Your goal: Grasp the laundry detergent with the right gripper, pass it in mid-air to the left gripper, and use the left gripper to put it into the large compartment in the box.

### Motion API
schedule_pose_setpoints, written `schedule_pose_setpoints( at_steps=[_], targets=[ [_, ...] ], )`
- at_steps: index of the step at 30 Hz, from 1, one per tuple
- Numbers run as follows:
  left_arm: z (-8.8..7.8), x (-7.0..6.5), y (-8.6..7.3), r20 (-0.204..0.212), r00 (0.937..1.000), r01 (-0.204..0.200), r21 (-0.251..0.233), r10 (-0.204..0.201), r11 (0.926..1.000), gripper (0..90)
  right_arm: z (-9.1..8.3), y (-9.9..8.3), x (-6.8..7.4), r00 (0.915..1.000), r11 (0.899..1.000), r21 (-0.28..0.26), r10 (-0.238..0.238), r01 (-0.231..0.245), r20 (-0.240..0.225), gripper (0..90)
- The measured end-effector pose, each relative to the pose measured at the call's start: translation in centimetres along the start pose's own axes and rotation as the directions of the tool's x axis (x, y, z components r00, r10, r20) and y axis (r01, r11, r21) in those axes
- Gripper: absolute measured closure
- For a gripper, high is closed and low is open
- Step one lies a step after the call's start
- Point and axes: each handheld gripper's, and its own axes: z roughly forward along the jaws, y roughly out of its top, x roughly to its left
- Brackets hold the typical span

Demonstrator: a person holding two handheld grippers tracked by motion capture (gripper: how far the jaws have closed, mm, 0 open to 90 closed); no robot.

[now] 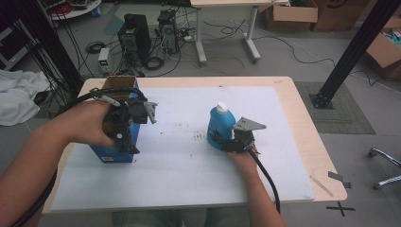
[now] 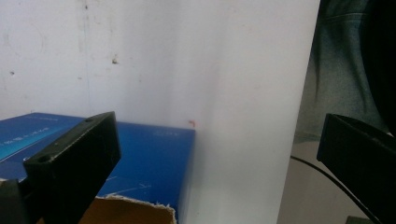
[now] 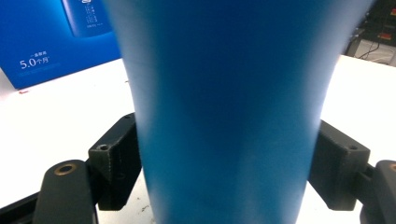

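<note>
Cardboard, blue on its faces and brown at the open top, makes up the box (image 1: pixel 113 152) standing upright near the left edge of the white sheet (image 1: pixel 170 184) that covers the wooden table (image 1: pixel 302 127). The left gripper (image 1: pixel 124 142) sits at the box's top right corner, held by the person's left hand (image 1: pixel 90 124), its cable trailing off over the table edge. In the left gripper view its two black jaws stand wide apart: one jaw lies over the box (image 2: pixel 154 158), whose torn cardboard rim shows below, and the other hangs clear of it on the far side, over the table's edge. Whether the near jaw touches the box wall I cannot tell, but nothing is pinched between the two.

Right of the box, well apart from it and near the middle of the sheet, stands a blue plastic bottle (image 1: pixel 219 124) with a white cap (image 1: pixel 222 108), upright. The right gripper (image 1: pixel 218 140) meets its lower body from the person's side, with the right hand (image 1: pixel 242 161) behind it and the grey three-cornered plate on top. In the right gripper view the bottle (image 3: pixel 224 121) sits between the jaws, and both pads lie against its sides, so the bottle is grasped. Behind it, at upper left in that view, the blue box (image 3: pixel 51 42) shows its printed face.
</note>
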Motion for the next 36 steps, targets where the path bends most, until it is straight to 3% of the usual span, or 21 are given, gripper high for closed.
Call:
schedule_pose_setpoints(
  at_steps=[36],
  targets=[
    [0.56, 0.3, 0.44, 0.011, 0.9999, -0.003, 0.008, 0.003, 1.0, 0.1, -0.26, 0.0, 0.18, 0.9997, 1.0, -0.016, -0.02, 0.02, -0.011, 42.2]
  ],
)
